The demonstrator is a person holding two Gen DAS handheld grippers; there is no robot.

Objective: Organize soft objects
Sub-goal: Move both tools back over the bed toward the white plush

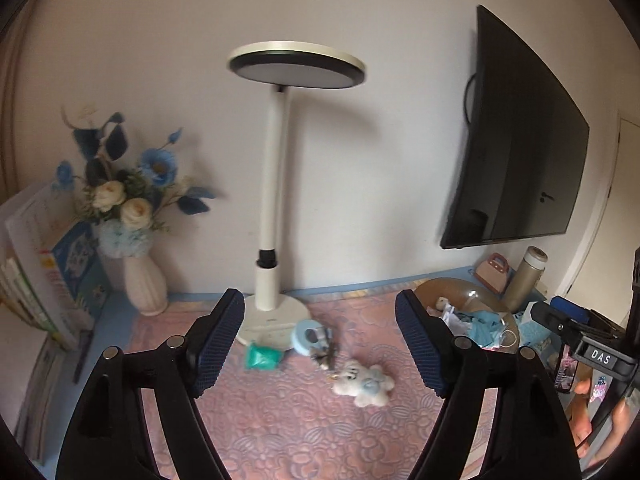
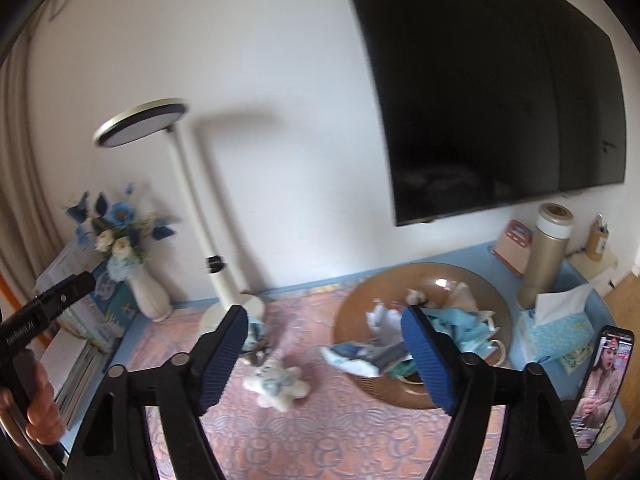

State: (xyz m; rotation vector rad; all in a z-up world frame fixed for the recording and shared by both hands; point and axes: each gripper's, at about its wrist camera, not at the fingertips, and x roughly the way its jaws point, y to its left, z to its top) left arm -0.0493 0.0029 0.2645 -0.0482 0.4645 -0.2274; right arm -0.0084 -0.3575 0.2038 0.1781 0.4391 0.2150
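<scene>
A small white and blue plush bear (image 1: 363,383) (image 2: 278,385) lies on the pink patterned mat (image 1: 280,432) (image 2: 328,432). Beside the lamp base sit a green soft packet (image 1: 262,357) and a light blue round item (image 1: 309,336). A brown round tray (image 2: 424,280) (image 1: 460,292) at the right holds crumpled blue and white cloths (image 2: 452,326) (image 1: 478,324). My left gripper (image 1: 320,344) hovers open above the mat, nothing between its fingers. My right gripper (image 2: 324,354) is open too, raised over the mat with the bear below it and the tray's near edge behind its right finger (image 2: 430,360).
A white desk lamp (image 1: 276,216) (image 2: 200,216) stands at the wall. A vase of flowers (image 1: 140,272) and books (image 1: 44,272) fill the left. A wall screen (image 1: 520,152), flask (image 2: 546,256), tissue box (image 2: 556,328) and lit phone (image 2: 604,384) are at the right.
</scene>
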